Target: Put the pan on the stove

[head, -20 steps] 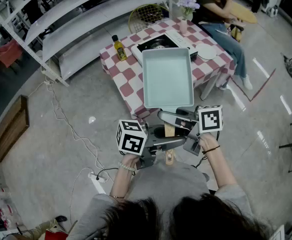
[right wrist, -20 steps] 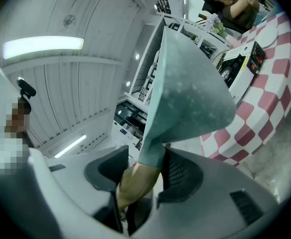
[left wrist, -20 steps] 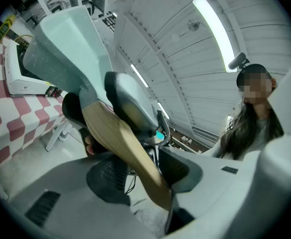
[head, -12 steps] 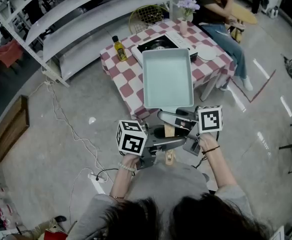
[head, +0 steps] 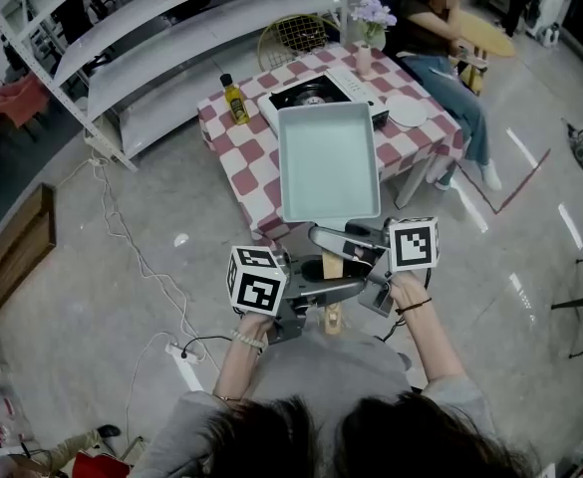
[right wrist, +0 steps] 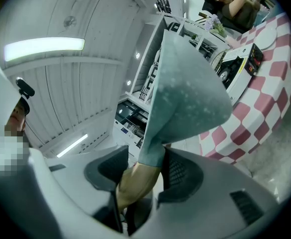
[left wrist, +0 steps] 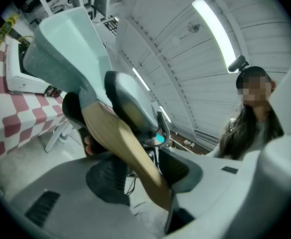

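Note:
A light teal rectangular pan (head: 329, 162) with a wooden handle (head: 334, 264) hangs level in the air, over the near edge of the checkered table (head: 241, 152). My left gripper (head: 336, 289) comes in from the left and is shut on the handle. My right gripper (head: 343, 242) comes in from the right and is shut on the handle close to the pan. The left gripper view shows the handle (left wrist: 125, 148) slanting between the pads of the left gripper (left wrist: 143, 176). In the right gripper view the pan (right wrist: 185, 93) rises above the right gripper (right wrist: 143, 176). The white stove (head: 316, 93) sits behind the pan.
On the table stand an oil bottle (head: 234, 98), a white plate (head: 408, 113) and a flower vase (head: 366, 58). A person (head: 421, 28) sits at the far right corner. White shelving (head: 151, 28) runs behind the table. A power strip (head: 184, 366) and cable lie on the floor at left.
Both grippers keep the same hold on the handle. The pan, the grippers and the table have shifted slightly left in the picture.

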Motion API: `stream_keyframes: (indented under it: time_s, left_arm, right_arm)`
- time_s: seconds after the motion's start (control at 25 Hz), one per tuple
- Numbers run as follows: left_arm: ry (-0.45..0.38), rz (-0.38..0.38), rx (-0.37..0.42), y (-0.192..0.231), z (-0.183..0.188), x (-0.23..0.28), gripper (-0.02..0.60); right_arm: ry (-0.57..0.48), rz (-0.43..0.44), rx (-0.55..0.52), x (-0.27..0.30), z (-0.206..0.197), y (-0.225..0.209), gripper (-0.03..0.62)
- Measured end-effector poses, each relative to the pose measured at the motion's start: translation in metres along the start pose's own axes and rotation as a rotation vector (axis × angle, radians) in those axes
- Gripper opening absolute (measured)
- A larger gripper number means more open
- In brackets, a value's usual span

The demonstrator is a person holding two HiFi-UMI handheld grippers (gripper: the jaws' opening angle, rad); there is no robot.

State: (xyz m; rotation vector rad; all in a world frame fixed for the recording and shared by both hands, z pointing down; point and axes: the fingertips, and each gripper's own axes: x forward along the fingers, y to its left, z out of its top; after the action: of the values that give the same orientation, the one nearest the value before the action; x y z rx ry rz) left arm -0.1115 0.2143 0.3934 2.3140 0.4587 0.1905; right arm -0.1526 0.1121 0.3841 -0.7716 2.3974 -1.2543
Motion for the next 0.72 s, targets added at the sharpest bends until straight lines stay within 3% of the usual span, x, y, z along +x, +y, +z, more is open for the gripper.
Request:
stream_keyframes:
  time_s: [0.12,0.52,0.72]
  left_arm:
    - [-0.011,0.012,0.003,-0.001,-0.004,0.009,0.19]
    - [-0.033,0.048,0.005,-0.001,0.0,0.022,0.19]
    - [-0.041,0.054,-0.007,0.012,0.006,0.022,0.19]
  right_arm:
    - [0.02,-0.036,-0.023,-0.012,-0.003,-0.007,0.201]
    - [0.003,0.051,0.021,-0.016,0.003,0.007,0.201]
    - [0.013,0.035,0.029,-0.015,0.009,-0.01,0.201]
